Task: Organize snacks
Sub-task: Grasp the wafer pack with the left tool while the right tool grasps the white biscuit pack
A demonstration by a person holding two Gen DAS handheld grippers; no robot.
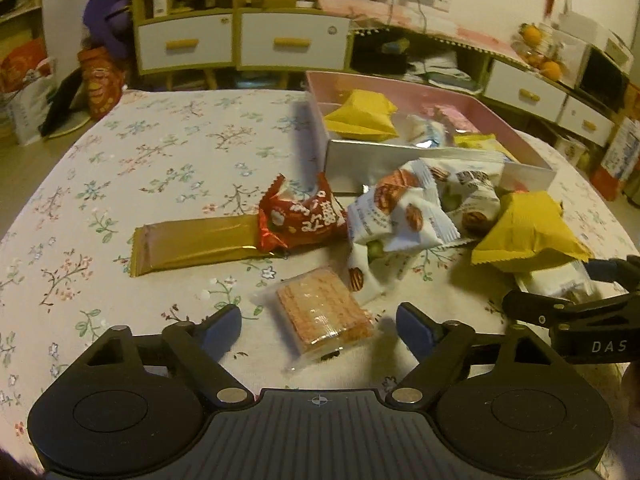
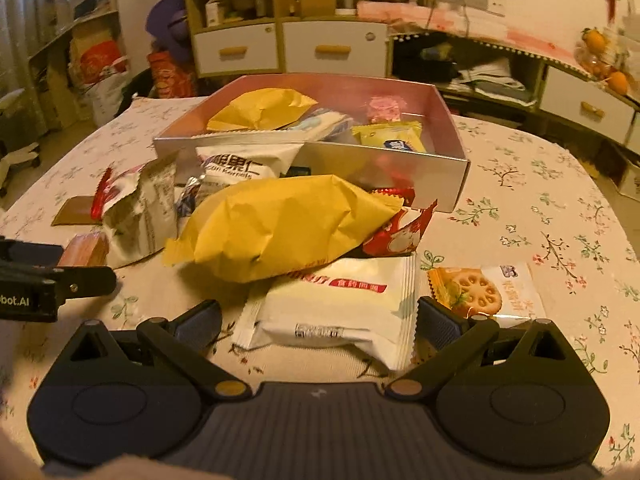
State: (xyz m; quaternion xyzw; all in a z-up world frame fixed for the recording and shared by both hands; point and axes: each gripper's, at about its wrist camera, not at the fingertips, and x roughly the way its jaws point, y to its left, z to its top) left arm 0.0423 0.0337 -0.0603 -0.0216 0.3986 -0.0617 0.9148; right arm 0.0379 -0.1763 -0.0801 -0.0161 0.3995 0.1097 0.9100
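The right gripper is spread wide around the flat white foil snack packet, low in the centre of its view; the packet's long axis runs across, from finger to finger. The left gripper, also spread, brackets a clear-wrapped orange wafer. The pink shallow cardboard box lies straight ahead, beyond the pile.

Both wrist cameras are looking low and close across the table, sharing the box and snack pile.

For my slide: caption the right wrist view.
Open right gripper straddles a white snack packet before the pink box.
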